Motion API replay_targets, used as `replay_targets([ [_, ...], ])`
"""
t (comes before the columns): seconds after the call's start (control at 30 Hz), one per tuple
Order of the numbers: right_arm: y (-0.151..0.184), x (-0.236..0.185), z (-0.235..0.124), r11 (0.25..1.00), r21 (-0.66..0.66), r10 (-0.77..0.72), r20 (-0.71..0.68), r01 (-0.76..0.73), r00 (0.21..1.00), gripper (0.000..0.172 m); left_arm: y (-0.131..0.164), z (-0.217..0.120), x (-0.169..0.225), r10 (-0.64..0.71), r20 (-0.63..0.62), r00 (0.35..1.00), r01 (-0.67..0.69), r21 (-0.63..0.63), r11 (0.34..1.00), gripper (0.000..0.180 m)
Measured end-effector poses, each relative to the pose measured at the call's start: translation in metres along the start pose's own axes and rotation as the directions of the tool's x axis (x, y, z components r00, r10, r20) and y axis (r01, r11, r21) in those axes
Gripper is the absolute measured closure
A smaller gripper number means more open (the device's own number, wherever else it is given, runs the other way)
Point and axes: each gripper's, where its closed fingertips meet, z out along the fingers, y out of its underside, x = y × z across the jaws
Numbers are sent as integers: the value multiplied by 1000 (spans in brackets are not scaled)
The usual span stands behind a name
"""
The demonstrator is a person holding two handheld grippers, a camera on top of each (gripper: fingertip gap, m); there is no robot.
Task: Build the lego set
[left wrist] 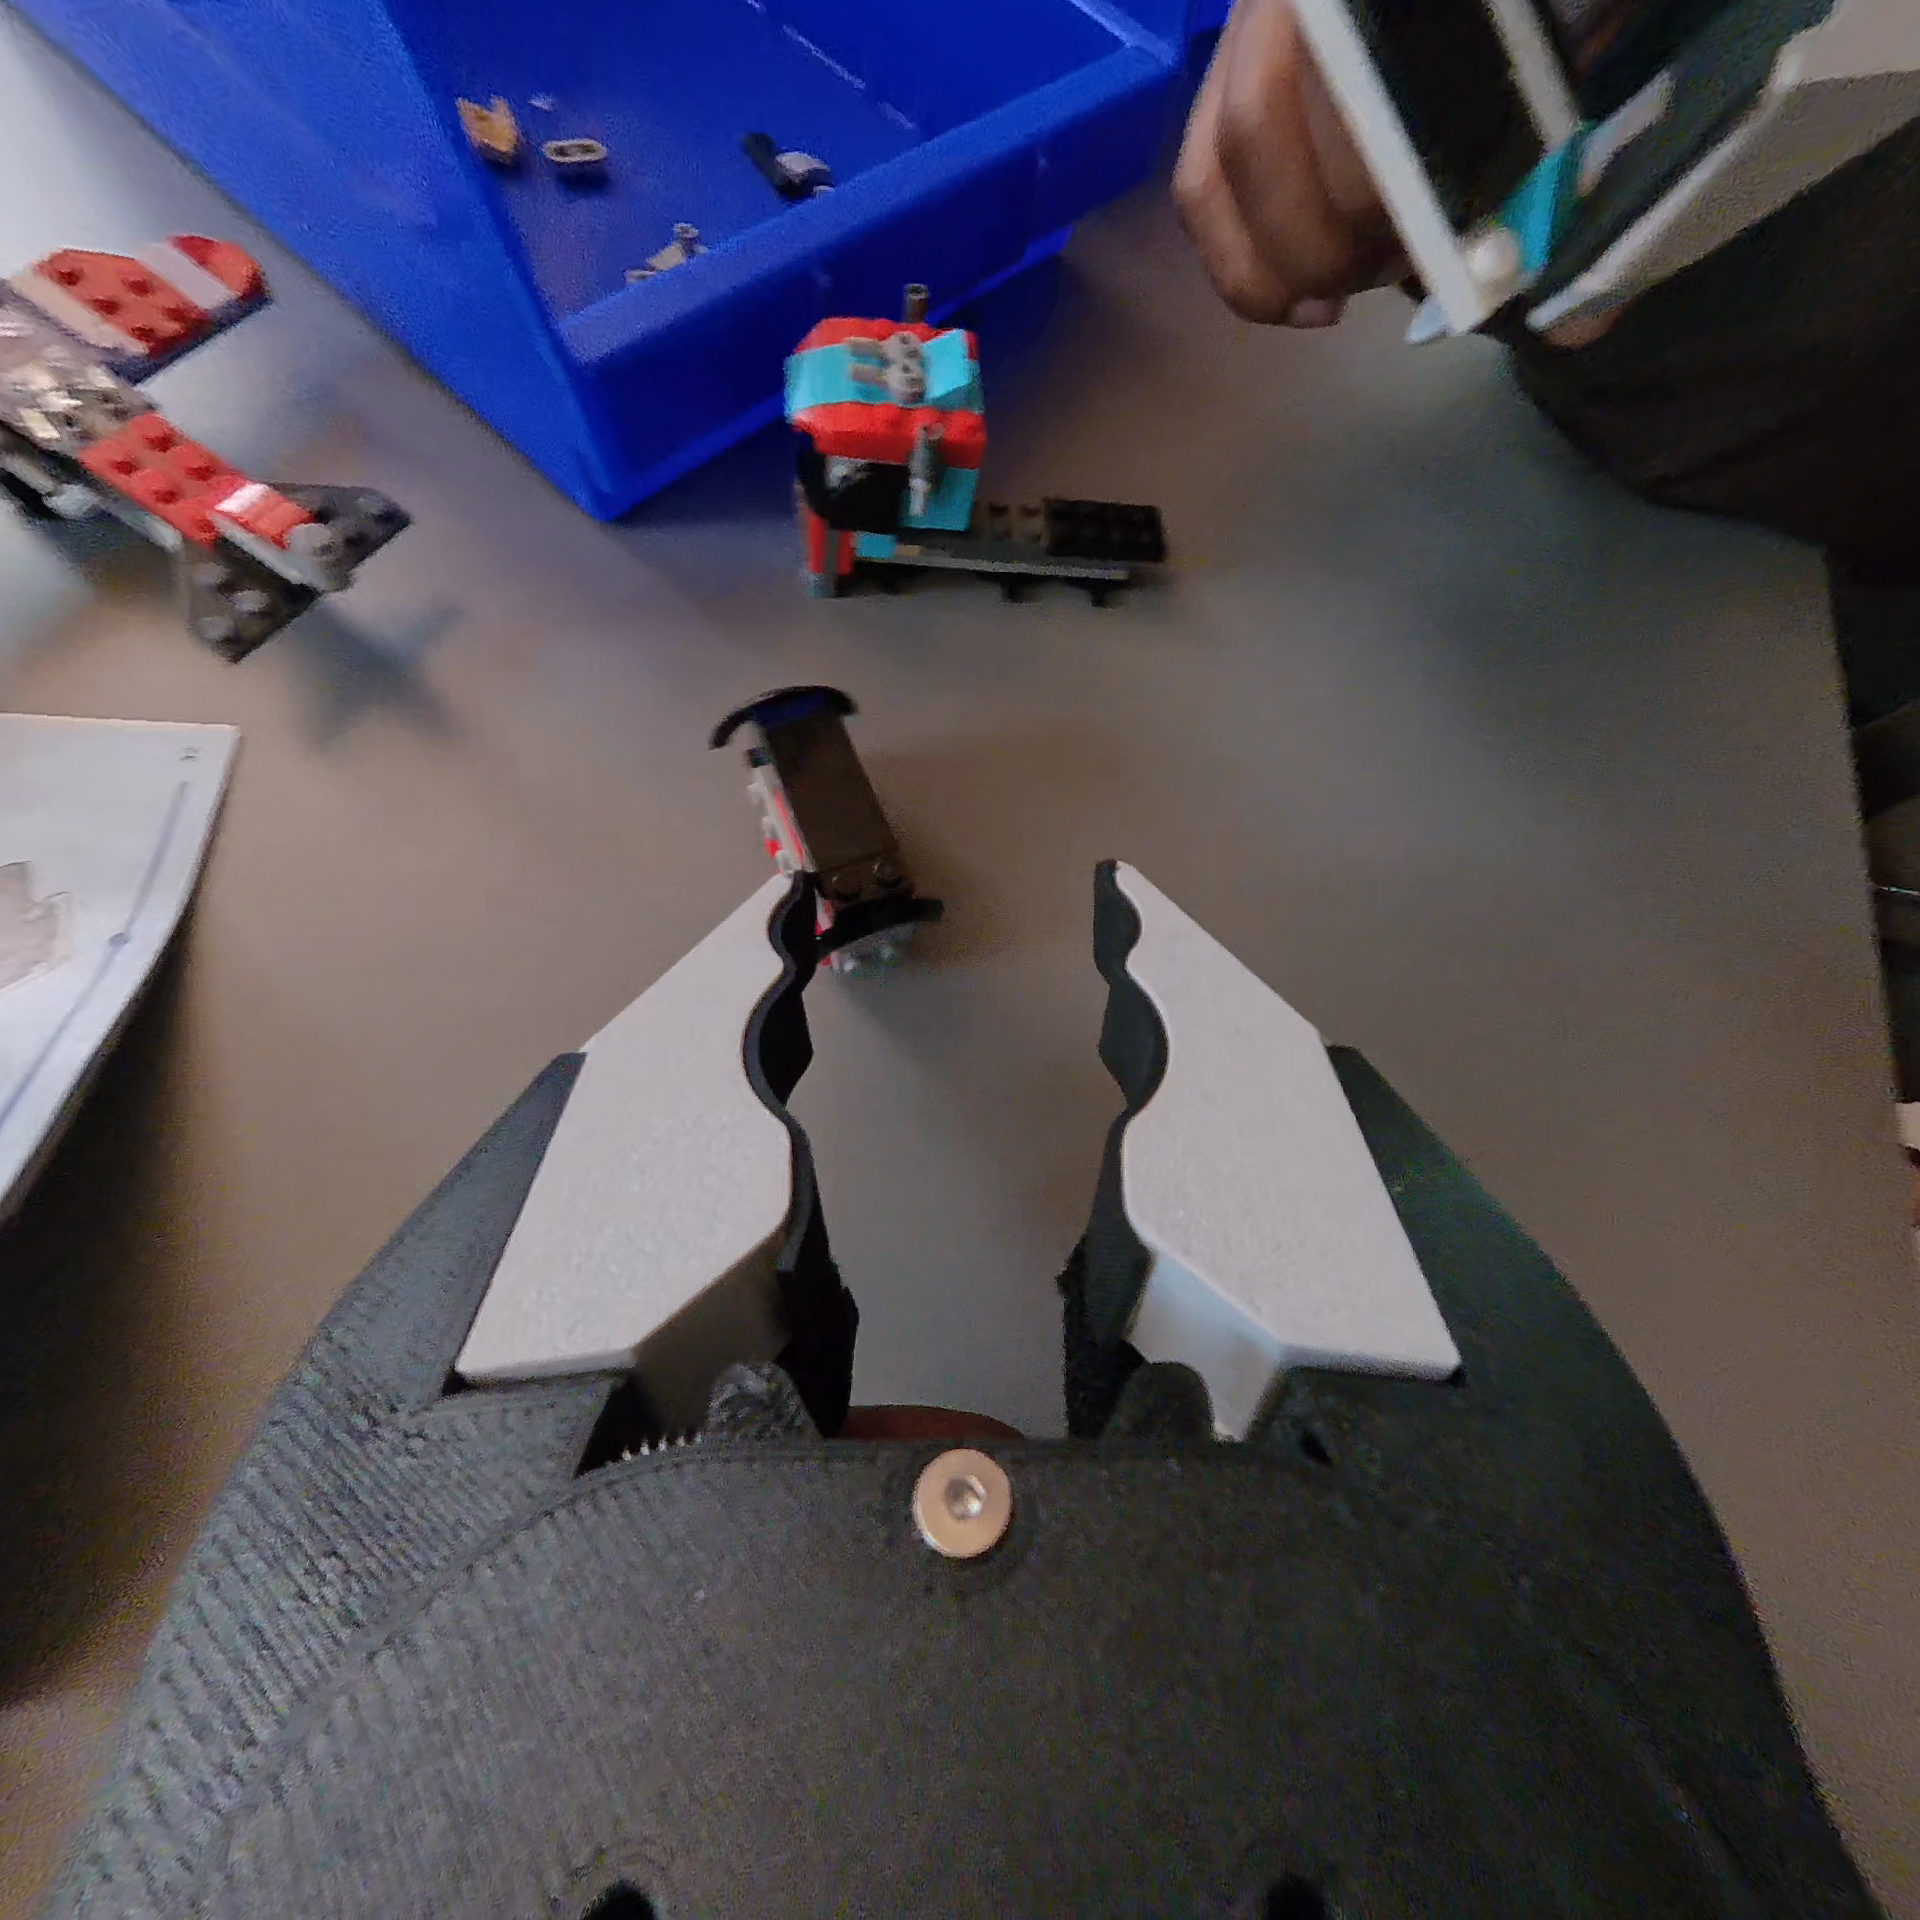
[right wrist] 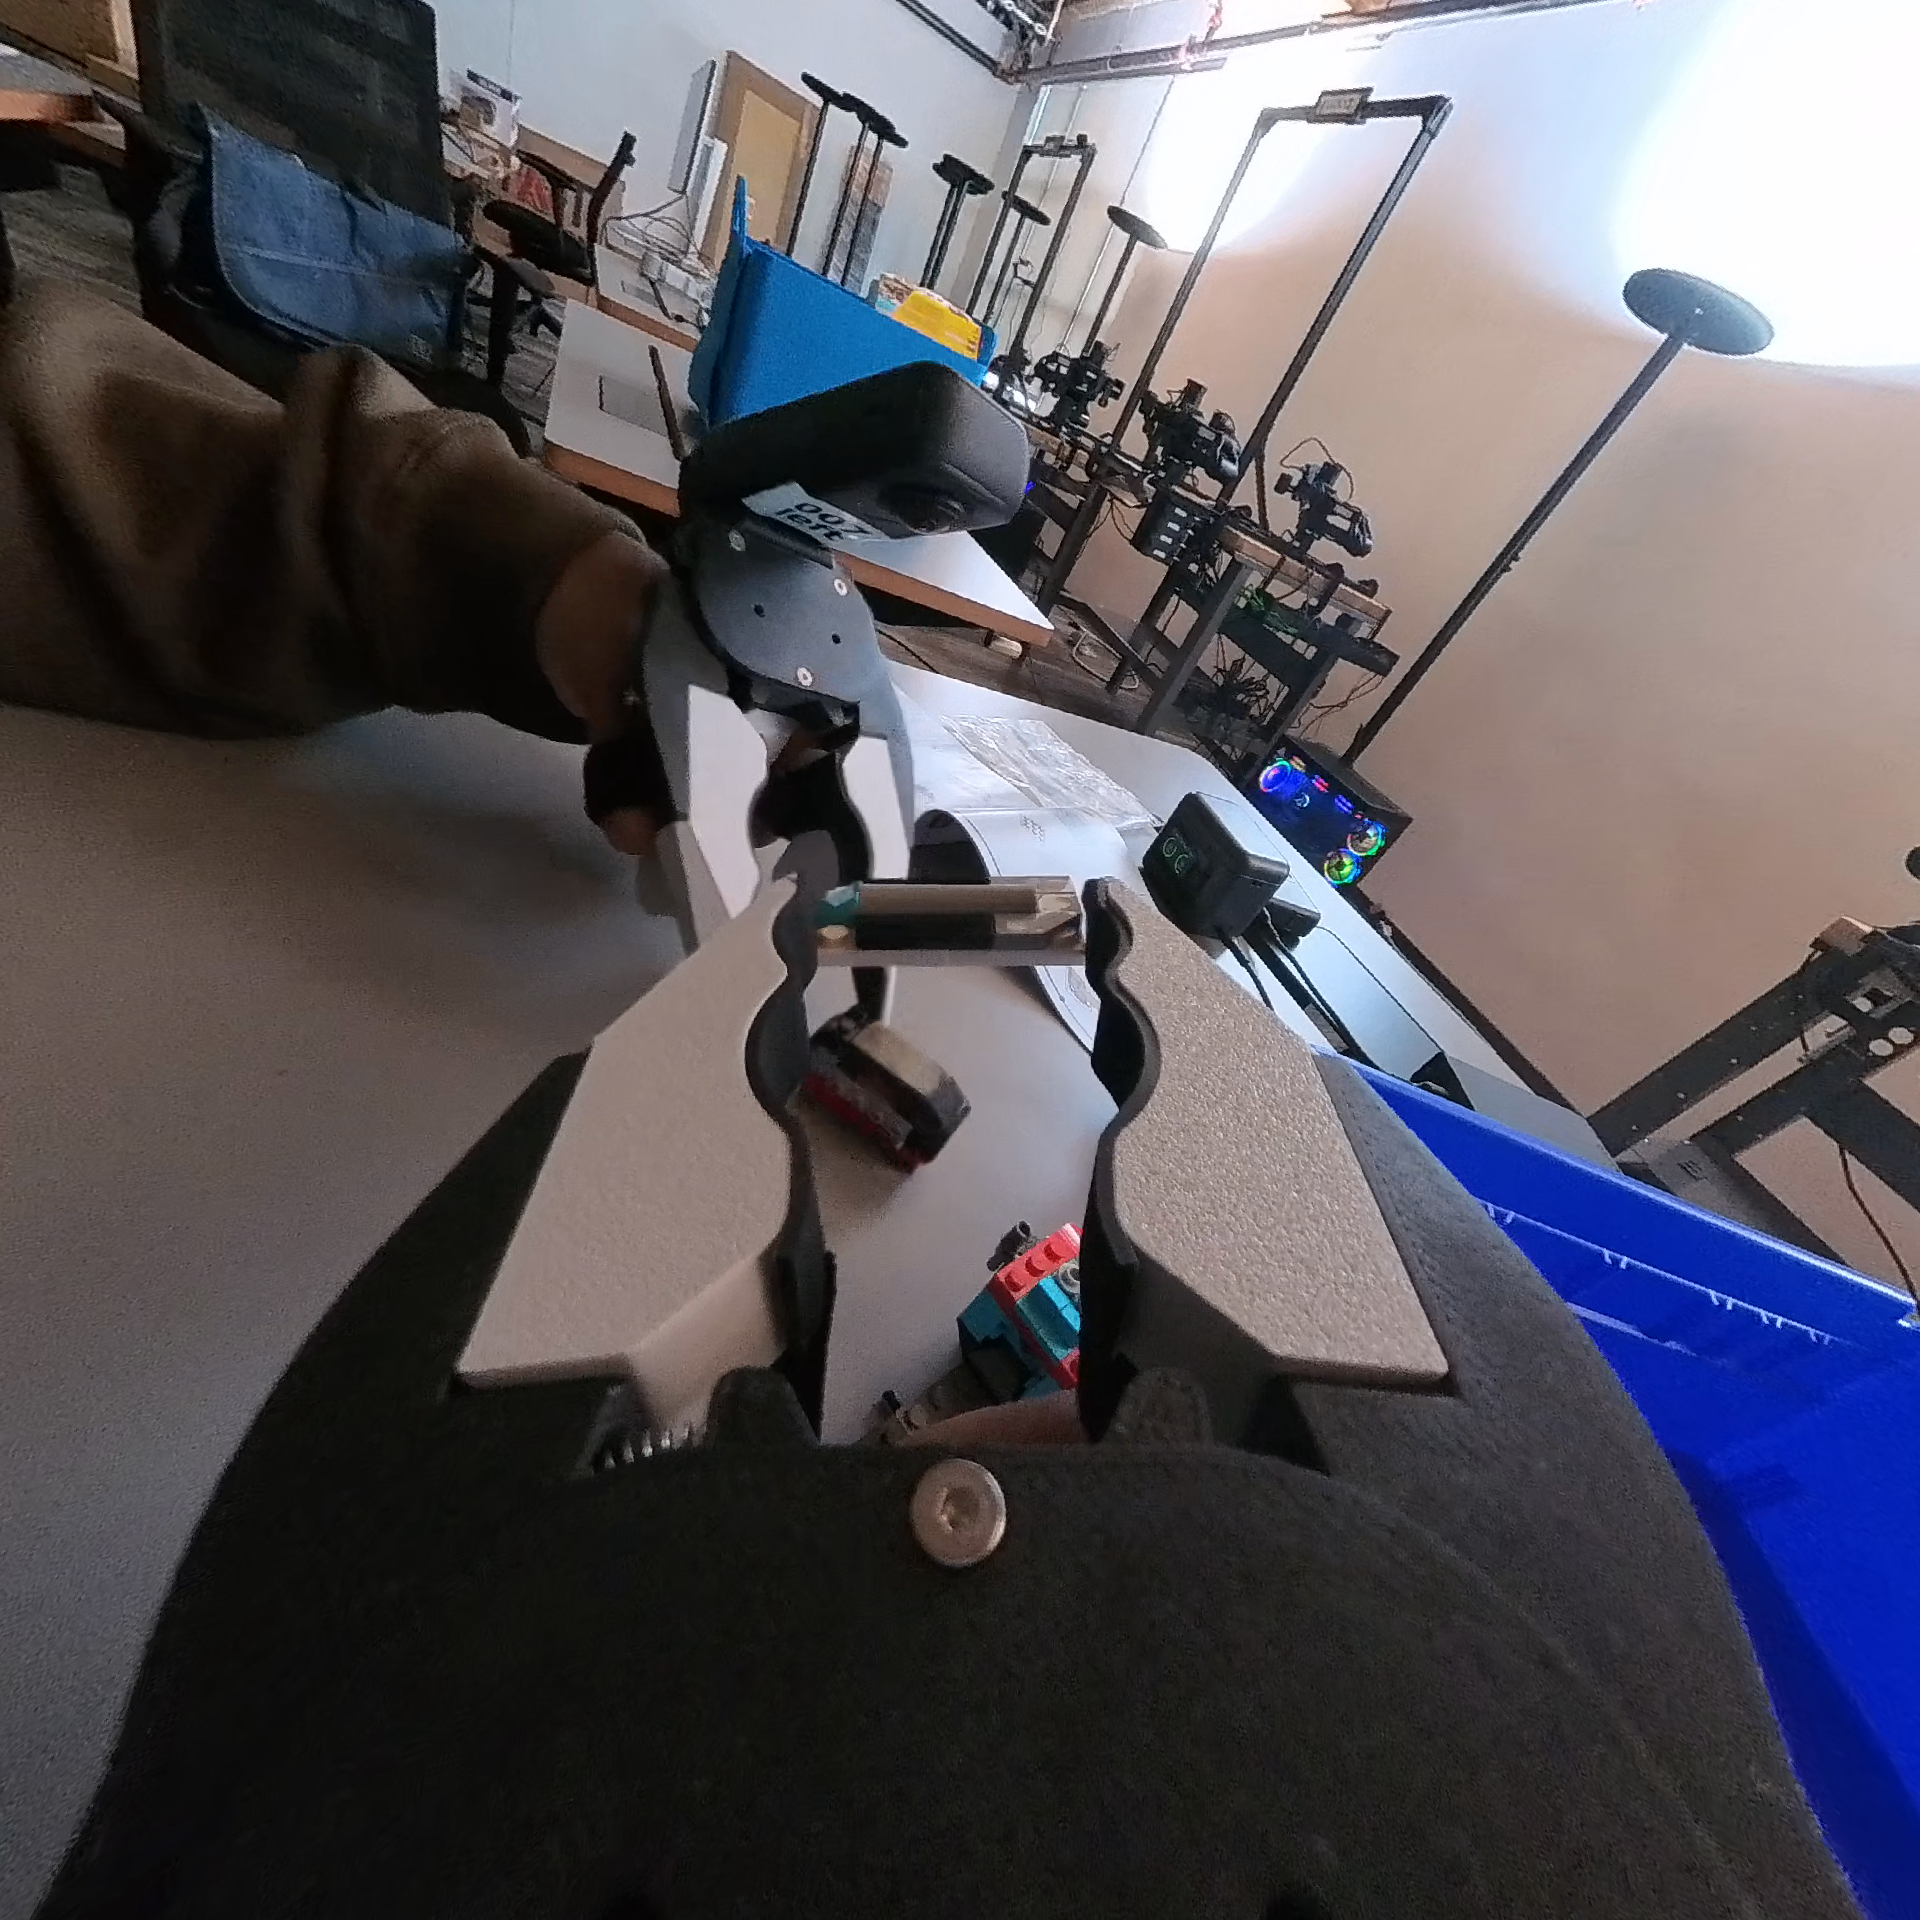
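- Brick plate (right wrist: pixel 940 925): flat grey strip with a teal end and black studded blocks, spanning the right gripper (right wrist: pixel 940 914) tips, both ridged black pads pressed on its ends, above the table (right wrist: pixel 260 987).
- Left gripper (left wrist: pixel 945 883): jaws apart, bare; a boxy black-and-red brick piece (left wrist: pixel 826 821) lies at 11 o'clock by its left fingertip.
- Red-teal brick block (left wrist: pixel 883 416) stands at 12 o'clock, beside the glossy blue bin (left wrist: pixel 582 343).

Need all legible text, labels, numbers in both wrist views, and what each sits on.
White label under the black camera: printed characters, not transcribed here.
Booklet on the table: print too blurred.
Small black device: green screen symbols, too small.
Sign atop the black frame: too small.
Grey brick plate in the right gripper: no writing seen.
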Motion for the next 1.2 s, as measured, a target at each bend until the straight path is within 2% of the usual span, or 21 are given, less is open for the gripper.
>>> replay_targets([
  [0.13,0,2,-1,1000,1,8,-2,-8,1000,119,-4,1,10,-2,-59,998,3,17,1000,126],
  [0.27,-1,5,-3,1000,6,13,-9,-13,1000,119,-6,-10,-4,31,-27,999,-28,77,997,116],
  [0.33,-1,7,-3,1000,9,19,-11,-19,1000,119,-7,-11,-15,19,2,1000,-19,89,996,106],
  [0.47,0,8,-4,1000,9,29,-10,-29,1000,119,-2,1,-17,167,12,986,-167,20,986,85],
  [0.53,0,8,-4,999,10,32,-8,-32,999,119,0,7,-22,243,18,970,-243,-17,970,81],
  [0.6,0,9,-4,999,11,37,-7,-37,999,119,-4,10,-22,296,-15,955,-296,3,955,82],
  [0.73,1,10,-5,999,15,48,-7,-48,999,119,-8,13,-18,317,-103,943,-314,42,948,84],
  [0.93,4,12,-5,997,16,71,0,-71,997,119,-2,24,-18,340,-170,925,-349,-26,937,87],
  [1.0,4,11,-4,997,16,80,5,-80,997,119,0,27,-19,329,-186,926,-344,-59,937,95],
  [1.1,5,10,-3,996,14,87,12,-88,996,119,3,29,-17,327,-205,923,-348,-77,934,115],
  [1.2,4,9,-3,995,18,95,17,-96,995,119,0,28,-12,316,-214,924,-333,-52,941,115],
])
